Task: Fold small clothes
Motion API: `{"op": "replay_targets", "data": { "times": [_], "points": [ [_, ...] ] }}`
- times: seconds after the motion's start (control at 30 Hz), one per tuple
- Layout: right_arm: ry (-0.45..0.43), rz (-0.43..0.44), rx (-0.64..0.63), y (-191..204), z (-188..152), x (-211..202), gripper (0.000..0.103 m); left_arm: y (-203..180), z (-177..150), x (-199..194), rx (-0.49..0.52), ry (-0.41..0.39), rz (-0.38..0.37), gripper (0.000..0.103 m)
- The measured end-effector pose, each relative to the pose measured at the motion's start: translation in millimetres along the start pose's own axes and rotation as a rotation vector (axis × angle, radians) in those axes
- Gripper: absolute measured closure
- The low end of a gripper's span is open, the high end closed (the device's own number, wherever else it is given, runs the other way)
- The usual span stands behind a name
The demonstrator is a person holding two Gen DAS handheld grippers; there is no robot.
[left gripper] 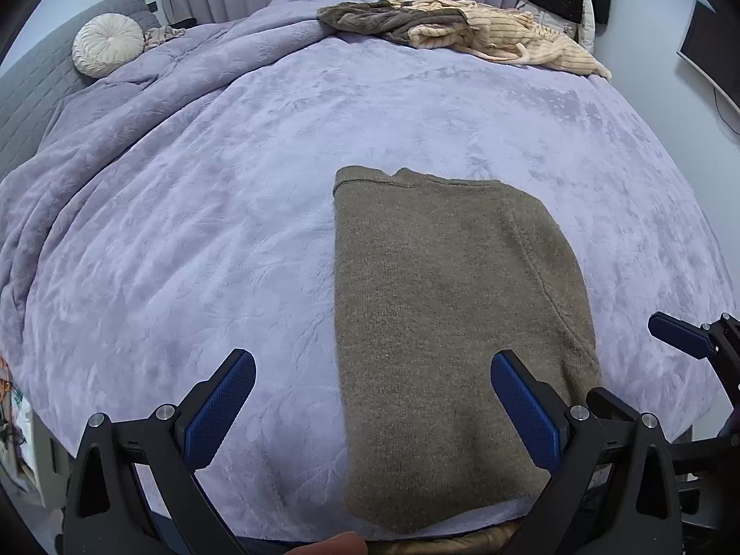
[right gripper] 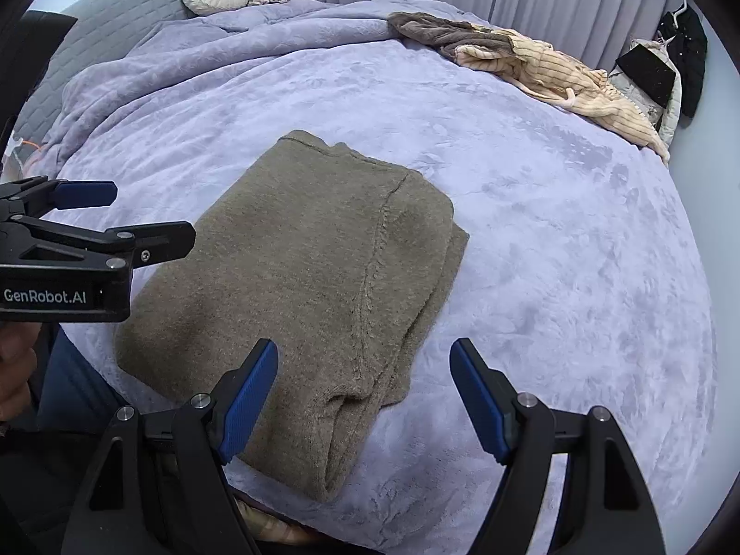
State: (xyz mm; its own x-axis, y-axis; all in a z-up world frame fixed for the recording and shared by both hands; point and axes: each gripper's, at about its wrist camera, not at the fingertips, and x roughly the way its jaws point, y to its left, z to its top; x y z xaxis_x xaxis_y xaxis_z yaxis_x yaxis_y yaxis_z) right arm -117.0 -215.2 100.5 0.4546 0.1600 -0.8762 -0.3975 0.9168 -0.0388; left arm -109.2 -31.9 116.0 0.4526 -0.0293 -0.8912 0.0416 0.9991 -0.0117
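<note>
- Lying flat near the front edge of the bed, the olive-brown knit sweater was already doubled lengthwise into a long panel, with stacked layers showing at its near right corner.
- It looked soft, limp and fairly thick; I judged it light, but prone to sagging and sliding out of its fold if lifted by one layer alone.
- The fuzzy knit probably gave the ribbed pads good friction, so slipping seemed a smaller worry than a layer peeling away.
- The best hold appeared to be the two near corners, pinching through every layer at once, so the near end could be carried over to the far hem.
- The left gripper hung over the near end with its jaws spread wide and nothing between them, its right finger above the cloth.
- The right gripper was likewise spread and empty, straddling the layered corner without touching it.
- Underneath, the lavender plush blanket looked yielding, likely to let pads dig under an edge.
- Well apart, at the far side, lay a heap of unfolded clothes.
</note>
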Motion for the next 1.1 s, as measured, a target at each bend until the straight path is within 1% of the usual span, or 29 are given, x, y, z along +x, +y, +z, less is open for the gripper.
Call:
{"op": "replay_targets", "data": {
  "times": [0.1,0.27,1.1],
  "points": [
    [0.002,0.001,-0.006,1.1,1.6,1.7,0.023,-1.8,-0.4,2.8,0.004,0.023,-0.021,0.001],
    [0.012,0.000,-0.005,-0.1,5.0,4.1,0.023,-1.0,1.5,7.3,-0.003,0.046,-0.029,0.001],
    [0.044,0.010,-0.001,-4.0,21.6,18.5,0.023,-3.7,16.1,19.1,0.009,0.062,-0.051,0.001]
  ]
}}
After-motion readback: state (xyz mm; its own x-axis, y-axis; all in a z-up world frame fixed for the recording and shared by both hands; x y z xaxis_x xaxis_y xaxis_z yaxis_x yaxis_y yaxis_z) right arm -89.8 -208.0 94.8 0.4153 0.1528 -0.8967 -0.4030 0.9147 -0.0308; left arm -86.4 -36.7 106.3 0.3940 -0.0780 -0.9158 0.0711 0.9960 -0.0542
